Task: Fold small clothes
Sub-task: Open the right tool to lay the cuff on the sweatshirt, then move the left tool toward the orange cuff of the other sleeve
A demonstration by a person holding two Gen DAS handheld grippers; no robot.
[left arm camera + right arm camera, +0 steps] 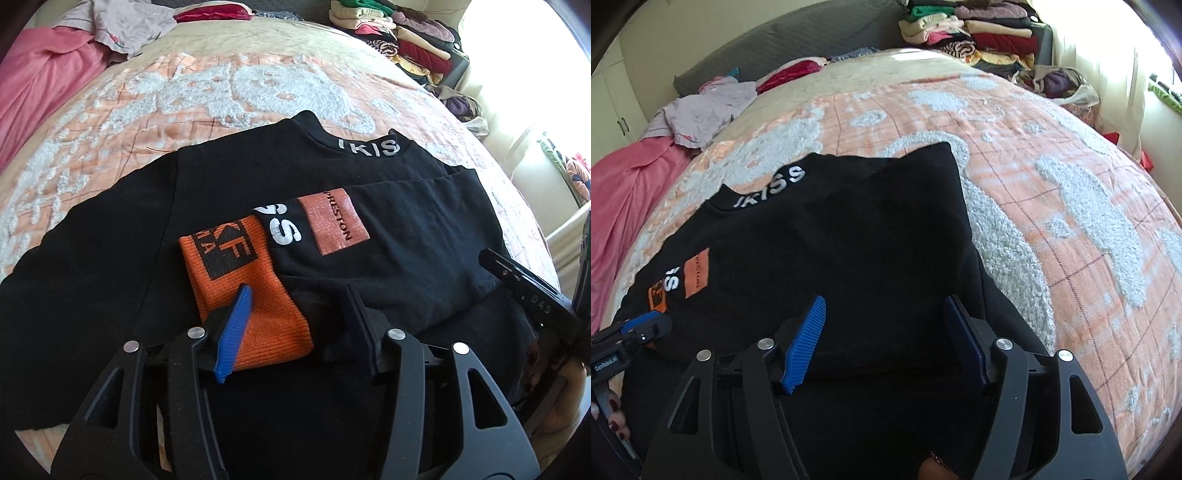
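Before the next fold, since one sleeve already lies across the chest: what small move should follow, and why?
Probably move the left gripper off the orange cuff toward the other sleeve. That sleeve lies spread out on the bedspread, while the cuffed one rests across the black sweatshirt. Both grippers stand open, gripping nothing.

A bedroom in a home; a wide bed (1052, 206) under an orange and white fleecy blanket fills the view; a grey padded headboard (783, 48) stands behind it; folded clothes are piled high (979, 33) by the bright curtained window (1108, 74); white cupboard doors (609, 110) stand at one side; a pink sheet (40, 85) lies rumpled nearby.
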